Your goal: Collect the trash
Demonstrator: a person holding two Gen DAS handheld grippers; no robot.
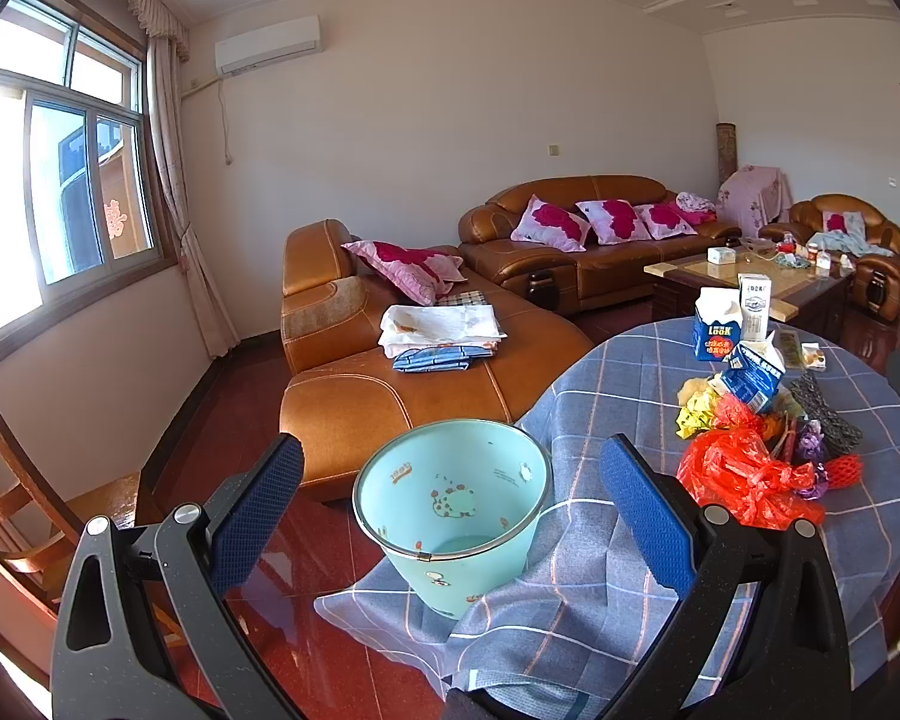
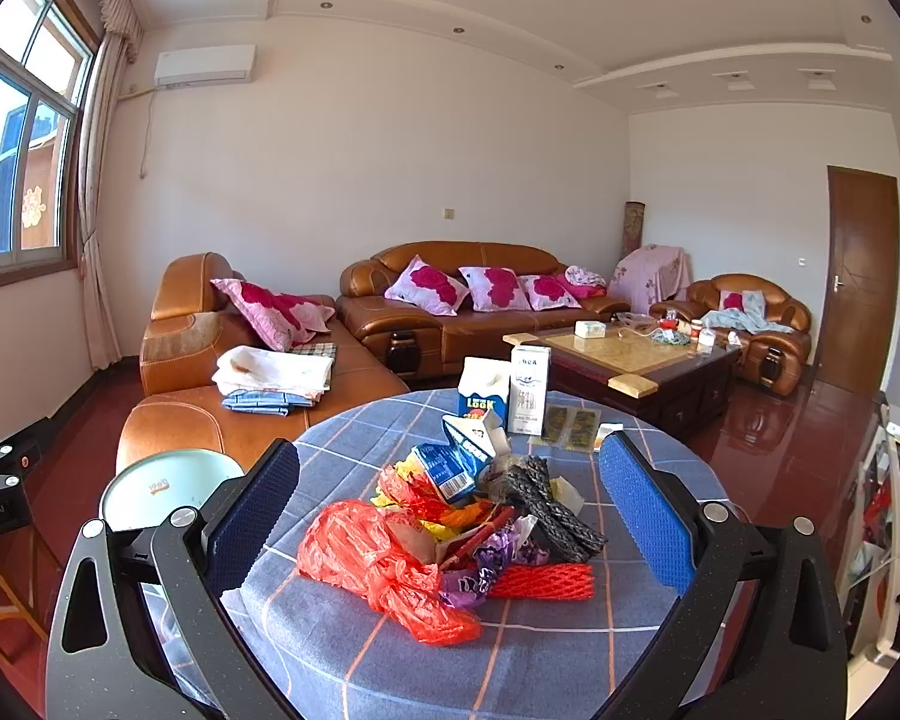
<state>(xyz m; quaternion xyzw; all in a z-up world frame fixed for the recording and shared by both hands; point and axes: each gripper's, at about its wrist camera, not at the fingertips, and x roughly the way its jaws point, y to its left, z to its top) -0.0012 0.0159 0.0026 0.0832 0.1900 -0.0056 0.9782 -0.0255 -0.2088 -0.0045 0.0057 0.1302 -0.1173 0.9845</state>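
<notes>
The right tool [image 2: 450, 516], its 2 blue pads spread wide and holding nothing, points straight at the trash pile on the tabletop [image 2: 390, 660], and the crumpled red plastic bag [image 2: 384, 570] lies nearest, just ahead and slightly left of centre between the pads. Touching it on the right is a red foam net sleeve [image 2: 540, 582], its long axis running left to right across the tool's line, with a purple wrapper [image 2: 486, 570] between them. Just behind sit a dark braided strip [image 2: 546, 504] slanting away to the left, and a crushed blue carton [image 2: 450, 468]. The left tool [image 1: 450, 516], equally wide apart and empty, frames the pale blue bin [image 1: 450, 504], which stands at the tabletop's left edge with the checked cloth bunched against its side; from there the pile lies well to the right. So the right hand looks better placed for the first grab, the bin lying to its left. Farther back 2 upright cartons [image 2: 504, 396] stand near the far edge. What lies under the red bag is hidden, and the bin's base is cut off by cloth.
</notes>
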